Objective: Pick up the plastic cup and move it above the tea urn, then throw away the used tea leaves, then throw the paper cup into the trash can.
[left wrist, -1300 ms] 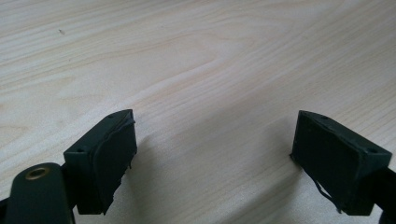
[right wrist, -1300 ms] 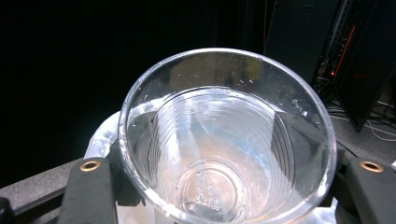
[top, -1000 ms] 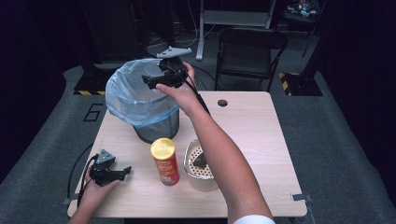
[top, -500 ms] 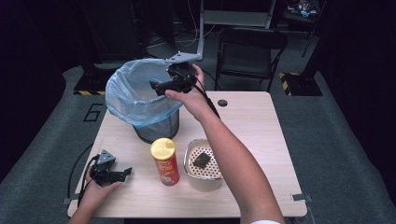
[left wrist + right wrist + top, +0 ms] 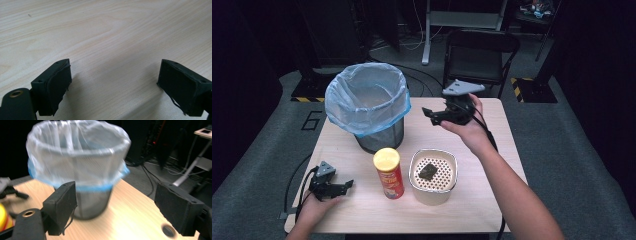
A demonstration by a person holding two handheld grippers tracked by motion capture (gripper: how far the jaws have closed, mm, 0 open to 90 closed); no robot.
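From up high: right gripper up off the table, jaws spread, bin just off its tips, strainer below the wrist, can beside that. Left gripper down near the table's front corner, spread wide. Left gripper view: nothing but bare wood between parted jaws. Right gripper view: bin dead ahead, blurry, jaws apart and empty.

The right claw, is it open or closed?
Open. The right claw has its two black jaws standing wide apart with nothing between them, and the trash can shows through the gap.
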